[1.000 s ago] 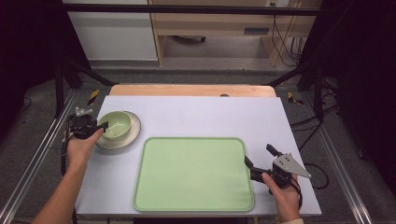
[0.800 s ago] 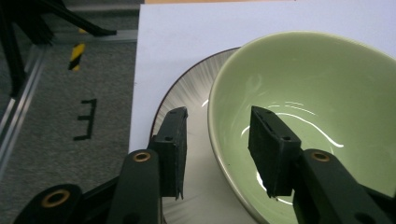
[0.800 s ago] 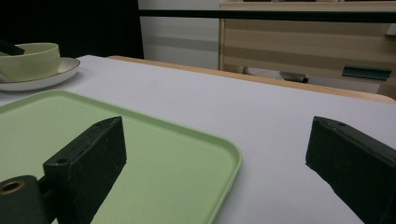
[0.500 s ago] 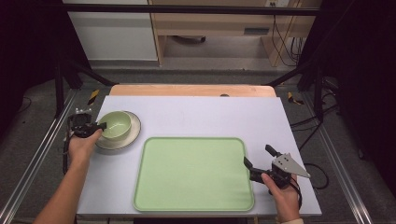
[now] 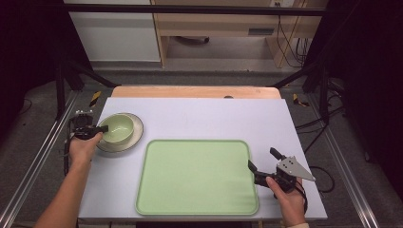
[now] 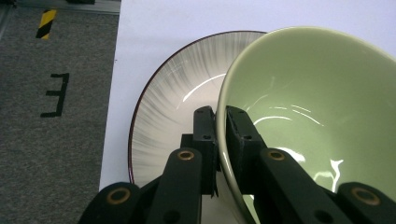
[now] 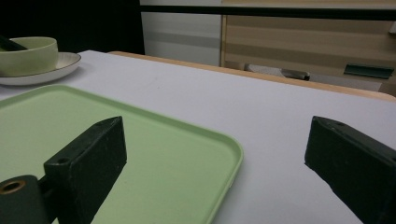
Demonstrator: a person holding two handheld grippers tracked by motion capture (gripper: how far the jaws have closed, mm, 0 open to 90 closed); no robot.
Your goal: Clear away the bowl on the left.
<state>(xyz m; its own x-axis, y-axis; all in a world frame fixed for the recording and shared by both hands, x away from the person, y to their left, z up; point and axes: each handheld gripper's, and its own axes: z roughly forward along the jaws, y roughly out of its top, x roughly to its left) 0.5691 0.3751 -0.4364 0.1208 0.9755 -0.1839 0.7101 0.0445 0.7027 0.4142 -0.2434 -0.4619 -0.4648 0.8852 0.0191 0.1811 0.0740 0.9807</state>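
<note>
A pale green bowl [image 5: 119, 128] sits on a white streaked plate [image 5: 138, 135] at the table's left side. My left gripper [image 5: 97, 129] is shut on the bowl's near-left rim. In the left gripper view one jaw is inside the bowl [image 6: 317, 102] and the other outside, over the plate [image 6: 173, 102]. My right gripper [image 5: 262, 158] stands open at the right edge of a large green tray [image 5: 197, 175], holding nothing. The right gripper view looks across the tray [image 7: 116, 126] towards the bowl [image 7: 28, 56] and plate [image 7: 67, 63] far off at the left.
The white table top [image 5: 214, 116] has a wooden strip [image 5: 190, 91] along its far edge. Grey carpet with black markings [image 6: 53, 93] lies past the table's left edge. A metal frame and cables [image 5: 328, 109] stand to the right.
</note>
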